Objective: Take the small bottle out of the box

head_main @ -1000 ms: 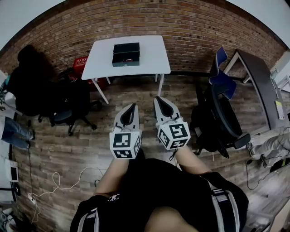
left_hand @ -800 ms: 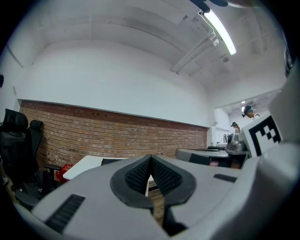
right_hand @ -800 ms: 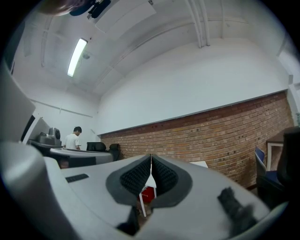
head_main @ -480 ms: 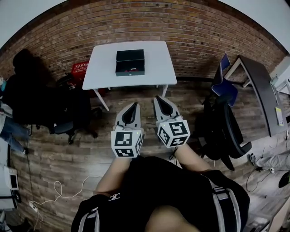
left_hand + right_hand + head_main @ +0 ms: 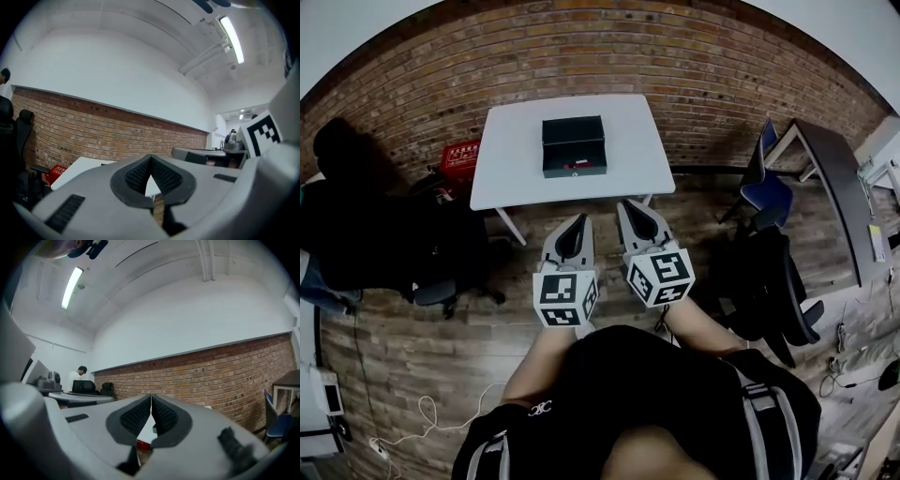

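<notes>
Although neither tool is anywhere near it yet, the dark rectangular box (image 5: 574, 141) is easy to place. It sits on the white rectangular table (image 5: 511, 169), well ahead of both tools, with bare wooden plank floor (image 5: 469, 319) between. From the left gripper (image 5: 579, 218) the box lies almost straight ahead off its tips. From the right gripper (image 5: 630, 203) it lies ahead and off to the left, so the left one looks slightly nearer and better lined up. The box's longer side seems to run crosswise to both pairs of jaws. Each gripper has its jaws pressed together at the tips, with nothing between them. The small bottle cannot be made out from here and is presumably inside the box. As I judge it, the approach comes first: the tools must travel forward to the table, and one must spread its jaws before reaching in.
</notes>
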